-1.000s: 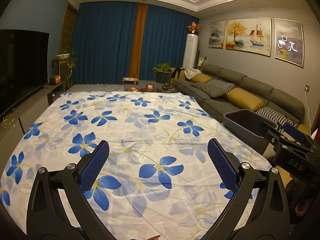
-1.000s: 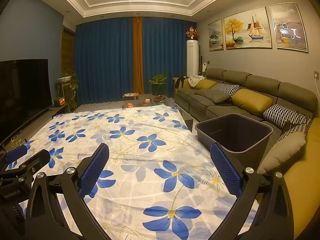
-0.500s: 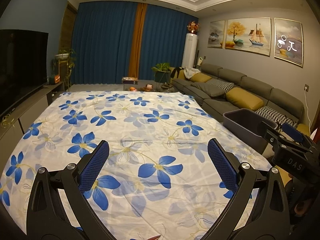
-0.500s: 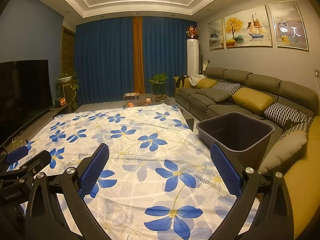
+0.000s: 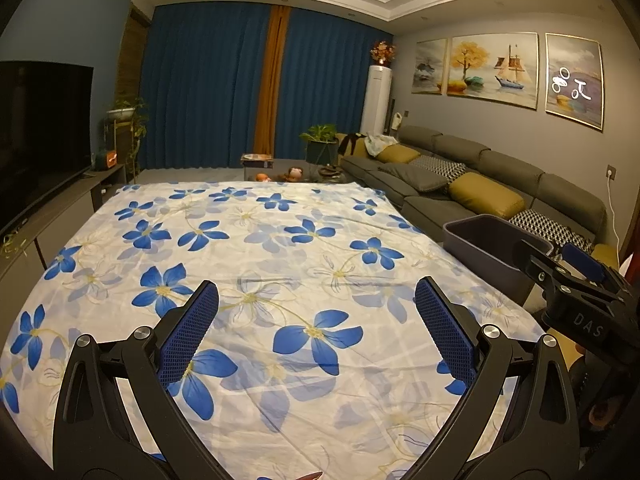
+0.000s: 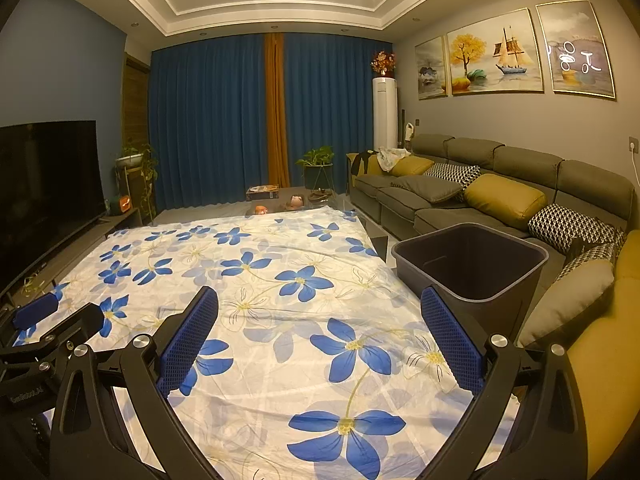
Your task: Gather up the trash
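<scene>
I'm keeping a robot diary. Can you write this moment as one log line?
left claw: open, empty | right claw: open, empty | bin: looks empty | flowered sheet: no trash seen

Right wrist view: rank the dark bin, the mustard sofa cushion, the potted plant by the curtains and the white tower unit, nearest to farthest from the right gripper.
From the right gripper:
1. Dark bin, just ahead on the right.
2. Mustard sofa cushion, beyond it on the sofa.
3. Potted plant and white tower unit, at the far wall; too close to call.

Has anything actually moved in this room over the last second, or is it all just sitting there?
Hardly anything. The right hand-held gripper drifted slightly, so the dark bin sits a touch lower in its view. Nothing was grasped or released. The left hand-held gripper, both open, the bin and the flowered sheet stayed put.
</scene>
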A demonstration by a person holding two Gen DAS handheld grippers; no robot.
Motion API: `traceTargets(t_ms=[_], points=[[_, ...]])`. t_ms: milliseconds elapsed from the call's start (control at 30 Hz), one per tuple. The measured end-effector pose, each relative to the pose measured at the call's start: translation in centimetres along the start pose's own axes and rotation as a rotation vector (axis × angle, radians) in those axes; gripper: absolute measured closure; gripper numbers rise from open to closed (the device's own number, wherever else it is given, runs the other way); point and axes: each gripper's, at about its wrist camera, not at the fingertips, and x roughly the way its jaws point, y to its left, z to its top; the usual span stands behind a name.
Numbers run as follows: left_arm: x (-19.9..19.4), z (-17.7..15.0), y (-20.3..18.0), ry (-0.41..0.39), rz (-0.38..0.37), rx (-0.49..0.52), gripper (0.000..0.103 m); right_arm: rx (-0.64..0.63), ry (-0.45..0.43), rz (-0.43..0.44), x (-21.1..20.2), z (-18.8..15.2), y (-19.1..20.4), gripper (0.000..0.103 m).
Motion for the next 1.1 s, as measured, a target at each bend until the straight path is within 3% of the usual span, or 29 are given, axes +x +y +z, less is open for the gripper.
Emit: traceTargets(t_ms=[1100], points=[[-0.28, 0.2, 0.08, -0.001, -0.006, -0.005, 0.006, 0.007, 0.002, -0.003, -0.06, -0.25, -0.2, 0.006]])
